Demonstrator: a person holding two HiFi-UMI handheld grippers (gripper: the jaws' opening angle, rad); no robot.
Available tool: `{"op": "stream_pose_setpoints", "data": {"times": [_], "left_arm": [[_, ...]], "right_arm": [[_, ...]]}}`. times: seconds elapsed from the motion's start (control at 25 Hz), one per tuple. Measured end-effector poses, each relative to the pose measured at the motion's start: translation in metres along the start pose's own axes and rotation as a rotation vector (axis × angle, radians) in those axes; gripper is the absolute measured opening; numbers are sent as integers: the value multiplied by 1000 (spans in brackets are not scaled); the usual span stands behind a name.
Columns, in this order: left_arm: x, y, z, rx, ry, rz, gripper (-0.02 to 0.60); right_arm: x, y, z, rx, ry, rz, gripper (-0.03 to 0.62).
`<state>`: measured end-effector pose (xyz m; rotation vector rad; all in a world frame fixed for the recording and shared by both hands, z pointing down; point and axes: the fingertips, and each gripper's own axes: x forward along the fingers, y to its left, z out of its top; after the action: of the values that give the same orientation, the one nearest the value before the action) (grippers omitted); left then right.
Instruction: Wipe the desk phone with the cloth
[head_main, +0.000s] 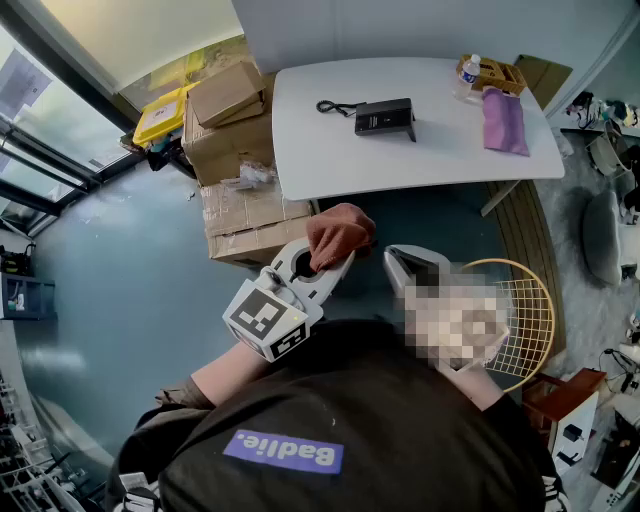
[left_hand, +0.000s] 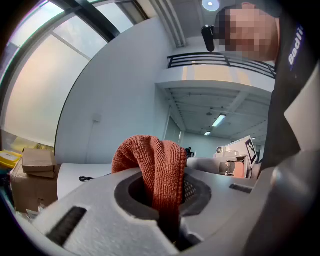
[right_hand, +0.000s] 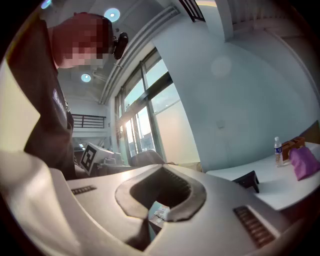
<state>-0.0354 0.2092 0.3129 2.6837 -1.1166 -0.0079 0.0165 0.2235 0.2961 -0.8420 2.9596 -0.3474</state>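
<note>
Rust-orange cloth (head_main: 340, 235); black desk phone (head_main: 385, 117); white table (head_main: 320, 165); purple fabric (head_main: 505, 122); yellow crate (head_main: 162, 115); brown cardboard boxes (head_main: 230, 100); grey-blue floor (head_main: 130, 270).

Read "Badlie." in white letters, upside down, on purple patch (head_main: 283, 452) of black shirt (head_main: 390, 400); made out nothing legible elsewhere.

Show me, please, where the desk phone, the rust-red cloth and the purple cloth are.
desk phone (head_main: 385, 117): head view, middle of its black body.
rust-red cloth (left_hand: 162, 172): left gripper view, its front fold.
purple cloth (head_main: 505, 122): head view, middle of the fabric.
</note>
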Motion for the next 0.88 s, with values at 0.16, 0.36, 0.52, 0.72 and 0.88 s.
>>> {"op": "stream_pose_setpoints", "data": {"times": [0.16, 0.36, 0.52, 0.72, 0.88], "left_arm": [[6, -3, -1, 0, -4, 10, 44], [14, -11, -5, -3, 0, 29, 44], [19, -14, -11, -14, 1, 61, 44], [22, 2, -19, -32, 12, 88, 44], [33, 37, -19, -53, 8, 89, 44]], "right_arm": [[-5, -5, -1, 4, 6, 11, 26], [-13, -11, -3, 11, 10, 44, 26], [-18, -16, -7, 3, 3, 70, 26], [-13, -28, -15, 35, 0, 68, 28], [11, -52, -20, 50, 18, 33, 28]]}}
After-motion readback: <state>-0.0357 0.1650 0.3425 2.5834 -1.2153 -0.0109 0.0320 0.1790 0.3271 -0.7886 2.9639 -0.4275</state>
